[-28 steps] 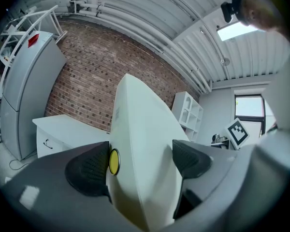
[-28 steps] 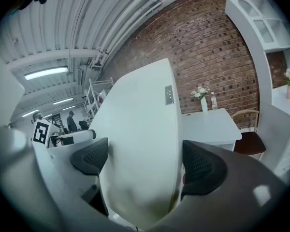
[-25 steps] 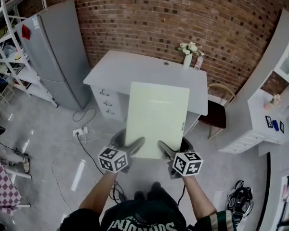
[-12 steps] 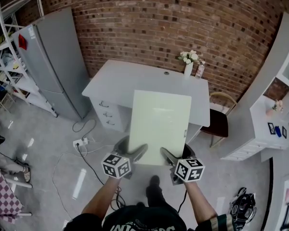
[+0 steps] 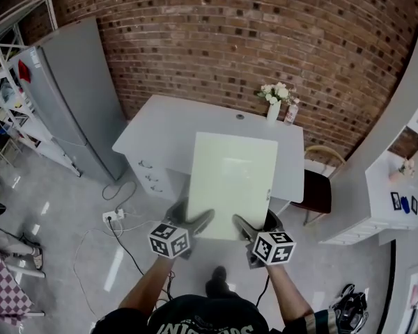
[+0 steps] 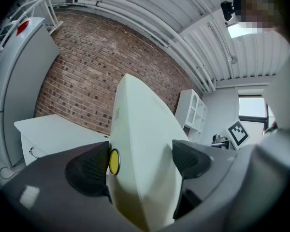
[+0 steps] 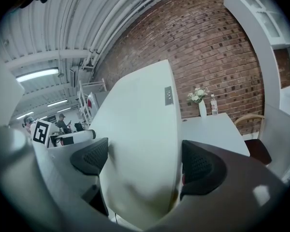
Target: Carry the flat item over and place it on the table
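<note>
Left gripper (image 5: 188, 218) and right gripper (image 5: 256, 223) were each pinching the board (image 5: 231, 179) by its near edge, one per corner. Board was up in the air, over the near edge of the table (image 5: 160, 127).

board (image 5: 233, 181) nearer the table (image 5: 166, 126)

Quick layout rundown: flat panel (image 5: 231, 183) out front of person, overlapping near edge of tabletop (image 5: 160, 127) in head view. Panel's near end pinched at left corner by left hand-held gripper (image 5: 197, 221), at right corner by right hand-held gripper (image 5: 242, 225). Behind tabletop, brick wall (image 5: 216, 33). On tabletop's far right corner, vase of flowers (image 5: 274, 101) with bottle (image 5: 290, 112) just beside it on right. Left of tabletop, fridge (image 5: 73, 96) — further left, shelf rack (image 5: 3, 61). Right of tabletop, chair (image 5: 319, 186) — beyond it, cabinet (image 5: 393, 193). Down on floor (image 5: 63, 242), power strip (image 5: 113, 216), left of both grippers.
</note>
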Demonstrator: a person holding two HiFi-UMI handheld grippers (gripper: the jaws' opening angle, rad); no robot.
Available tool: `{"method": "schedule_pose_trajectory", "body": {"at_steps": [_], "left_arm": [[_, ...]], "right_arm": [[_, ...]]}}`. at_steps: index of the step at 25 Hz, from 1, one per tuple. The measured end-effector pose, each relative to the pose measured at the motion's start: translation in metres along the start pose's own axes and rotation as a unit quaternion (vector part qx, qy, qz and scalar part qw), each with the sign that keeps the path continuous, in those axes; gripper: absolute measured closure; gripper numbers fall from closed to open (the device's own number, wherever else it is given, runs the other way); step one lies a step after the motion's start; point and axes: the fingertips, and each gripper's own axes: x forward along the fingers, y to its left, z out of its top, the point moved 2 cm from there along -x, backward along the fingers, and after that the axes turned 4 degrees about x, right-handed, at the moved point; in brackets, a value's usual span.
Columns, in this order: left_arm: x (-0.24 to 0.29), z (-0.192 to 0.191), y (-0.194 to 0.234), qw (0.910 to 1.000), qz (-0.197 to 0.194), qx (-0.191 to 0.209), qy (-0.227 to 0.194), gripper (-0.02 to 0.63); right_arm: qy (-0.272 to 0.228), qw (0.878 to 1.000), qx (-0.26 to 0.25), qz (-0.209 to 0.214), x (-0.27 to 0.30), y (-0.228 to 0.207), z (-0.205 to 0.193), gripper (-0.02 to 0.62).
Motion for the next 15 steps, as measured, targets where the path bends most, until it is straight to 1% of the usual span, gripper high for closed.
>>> {"method": "schedule_pose_trajectory", "body": {"at_steps": [10,15], "left_arm": [[0.088,0.019,0.039,0.9999,0.014,-0.005,-0.002,0.198],[0.124,0.027,0.045,0.9998,0.016,-0.006,-0.008,0.198]], "right_arm": [[0.006,1.0,-0.009,0.013,0.068,-0.058,0.052,0.117],[0.006,1.0,-0.014,0.013,0.085,-0.084,0.075,0.117]]}}
